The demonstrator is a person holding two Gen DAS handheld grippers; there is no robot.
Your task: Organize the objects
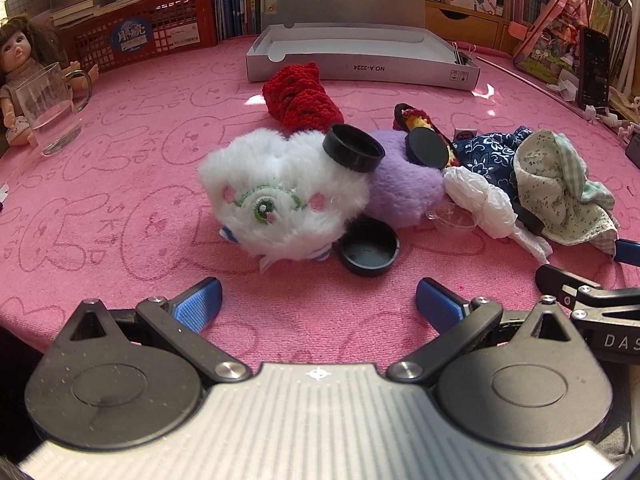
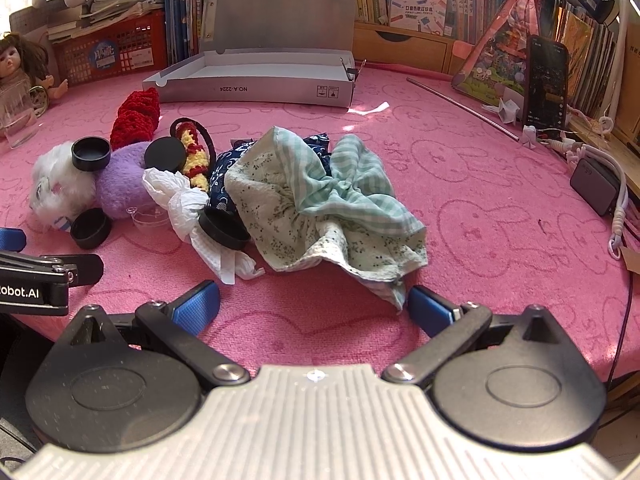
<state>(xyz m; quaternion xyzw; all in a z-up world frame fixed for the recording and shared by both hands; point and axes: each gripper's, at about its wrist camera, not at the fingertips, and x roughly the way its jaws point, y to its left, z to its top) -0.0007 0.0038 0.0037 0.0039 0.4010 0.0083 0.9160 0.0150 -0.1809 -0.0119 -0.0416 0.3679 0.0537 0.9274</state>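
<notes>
Clutter — white plush point(image 1: 280, 196), black caps point(image 1: 369, 251), cloths point(image 2: 320, 196) — lies heaped at your twelve o'clock, grey box point(image 1: 360, 66) beyond holds nothing visible, and your left gripper point(image 1: 318, 304) and right gripper point(image 2: 314, 304) are spread, holding nothing: nothing looks sorted yet.

Both wrist cameras look low across the pink mat point(image 1: 120, 200) toward the open grey box point(image 1: 360, 64) and bookshelves; the left faces the white plush point(image 1: 280, 196), the right the crumpled cloths point(image 2: 328, 200) (the same pile, seen close).

Bright daylight, sharp focus, sun patches, fisheye-bent edges.
</notes>
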